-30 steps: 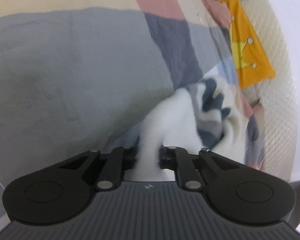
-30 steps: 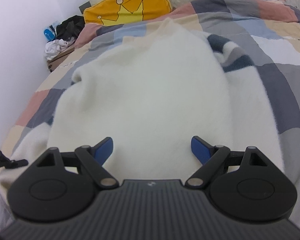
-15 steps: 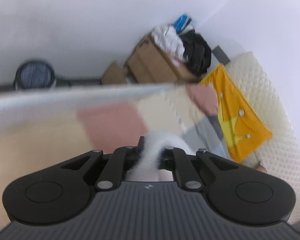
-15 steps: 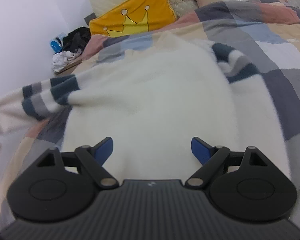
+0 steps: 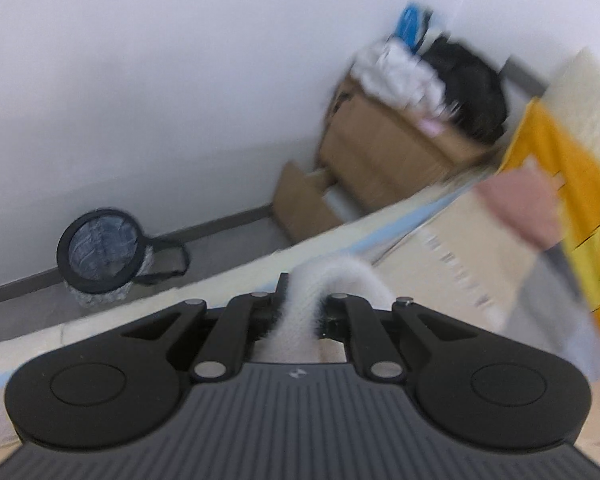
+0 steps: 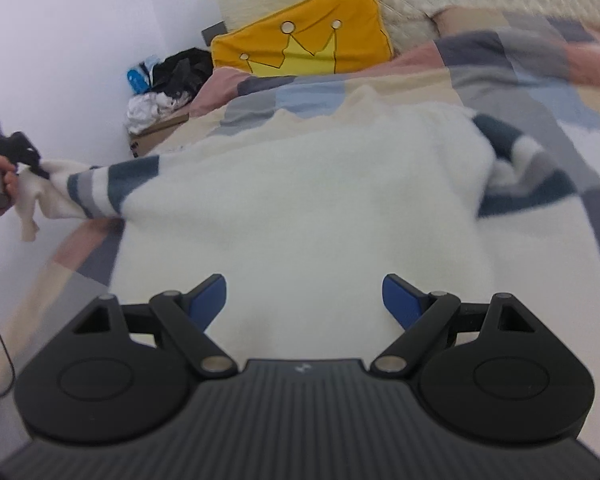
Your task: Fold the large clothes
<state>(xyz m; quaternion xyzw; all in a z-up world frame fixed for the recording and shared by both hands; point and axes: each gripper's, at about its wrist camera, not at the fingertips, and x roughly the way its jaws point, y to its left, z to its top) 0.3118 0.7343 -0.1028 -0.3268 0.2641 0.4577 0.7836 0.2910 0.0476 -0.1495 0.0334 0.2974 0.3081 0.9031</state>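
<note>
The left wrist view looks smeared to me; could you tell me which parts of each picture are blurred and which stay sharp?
Left wrist view: box, pillow and quilt are motion-smeared; the hand-held gripper body stays sharp. Right wrist view: mostly sharp, sweater clear, some softness at the right edge; fisheye bends both.
</note>
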